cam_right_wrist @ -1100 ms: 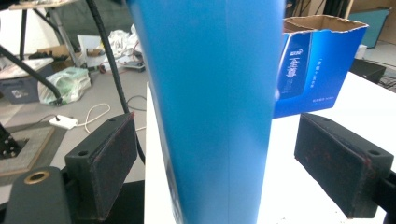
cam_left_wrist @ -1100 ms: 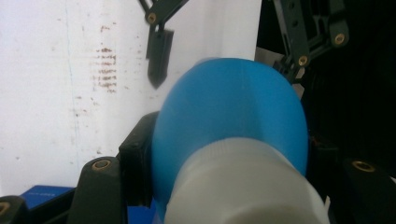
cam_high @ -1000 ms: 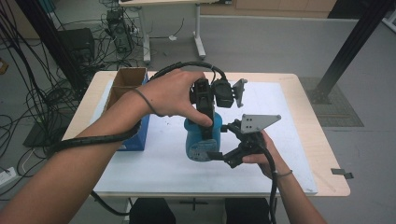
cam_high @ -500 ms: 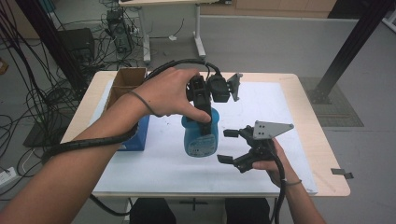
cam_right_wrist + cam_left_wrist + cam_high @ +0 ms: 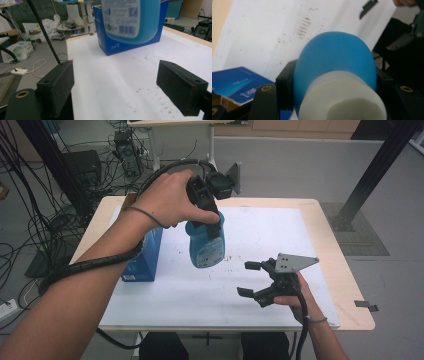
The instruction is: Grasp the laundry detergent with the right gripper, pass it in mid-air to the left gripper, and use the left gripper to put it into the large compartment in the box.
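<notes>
Lifted off the sheet, blue bottle [image 5: 206, 245] hangs clamped in left hand-held gripper [image 5: 205, 217]; right hand-held gripper [image 5: 252, 279] gapes empty, narrowing slightly.

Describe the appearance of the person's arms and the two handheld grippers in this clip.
Both forearms are bare, without sleeves; each wrist wears a thin dark band. The left gripper is black, trailing a thick black spiral-wrapped cable. The right gripper is black with blocky rectangular jaws, a grey three-cornered plate on top and a black cable.
</notes>
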Action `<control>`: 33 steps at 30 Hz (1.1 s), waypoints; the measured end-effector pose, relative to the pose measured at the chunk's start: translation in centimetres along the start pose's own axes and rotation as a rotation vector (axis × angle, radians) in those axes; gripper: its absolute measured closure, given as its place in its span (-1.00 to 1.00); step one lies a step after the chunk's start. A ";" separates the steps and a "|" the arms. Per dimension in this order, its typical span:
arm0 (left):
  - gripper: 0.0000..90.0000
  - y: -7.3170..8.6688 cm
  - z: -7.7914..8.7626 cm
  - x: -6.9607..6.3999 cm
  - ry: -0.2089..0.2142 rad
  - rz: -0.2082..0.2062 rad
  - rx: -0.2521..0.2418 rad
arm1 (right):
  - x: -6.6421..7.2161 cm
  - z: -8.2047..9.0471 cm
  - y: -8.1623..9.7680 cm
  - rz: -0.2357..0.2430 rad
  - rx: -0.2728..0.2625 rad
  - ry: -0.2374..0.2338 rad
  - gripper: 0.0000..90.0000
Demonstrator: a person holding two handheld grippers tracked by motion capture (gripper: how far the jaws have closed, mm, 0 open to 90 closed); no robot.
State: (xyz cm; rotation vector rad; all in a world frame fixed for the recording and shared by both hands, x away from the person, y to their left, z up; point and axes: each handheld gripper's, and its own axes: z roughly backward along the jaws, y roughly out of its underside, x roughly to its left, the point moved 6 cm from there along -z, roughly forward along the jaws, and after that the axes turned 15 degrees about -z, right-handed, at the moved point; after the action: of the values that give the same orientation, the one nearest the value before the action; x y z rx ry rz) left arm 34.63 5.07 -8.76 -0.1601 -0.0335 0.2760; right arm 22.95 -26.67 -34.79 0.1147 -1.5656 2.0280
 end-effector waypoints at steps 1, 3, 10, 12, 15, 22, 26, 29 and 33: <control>-0.16 0.2 0.2 0.2 -0.008 0.026 -0.009 | 0.0 0.0 0.0 0.000 -0.001 0.003 -0.67; -0.16 0.4 0.7 0.7 -0.019 0.086 -0.017 | 0.1 0.0 0.1 -0.001 -0.001 0.003 -0.69; -0.16 1.3 2.5 2.3 -0.016 0.220 -0.036 | 0.2 0.0 0.5 -0.010 0.003 0.028 -0.74; -0.16 1.6 3.2 2.7 -0.021 0.252 -0.046 | 0.2 0.0 0.7 -0.015 0.000 0.040 -0.75; -0.16 2.0 4.1 3.3 -0.025 0.318 -0.057 | 0.4 0.3 0.8 -0.015 -0.008 0.059 -0.77; -0.16 3.7 6.0 4.7 -0.037 0.500 -0.097 | 0.8 1.1 1.1 -0.020 -0.034 0.104 -0.79; -0.16 4.4 6.6 5.3 -0.064 0.573 -0.101 | 1.1 1.7 1.3 -0.022 -0.053 0.123 -0.79; -0.16 5.4 7.0 6.0 -0.079 0.633 -0.087 | 1.2 2.0 1.6 -0.022 -0.061 0.134 -0.79; -0.16 6.9 7.2 6.8 -0.107 0.714 -0.049 | 1.4 2.5 2.1 -0.028 -0.072 0.150 -0.79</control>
State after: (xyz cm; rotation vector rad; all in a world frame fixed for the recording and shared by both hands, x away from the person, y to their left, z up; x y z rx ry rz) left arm 38.90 14.62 -2.69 -0.2025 -0.0893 0.9970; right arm 20.12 -28.75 -35.29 -0.0421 -1.5324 1.9092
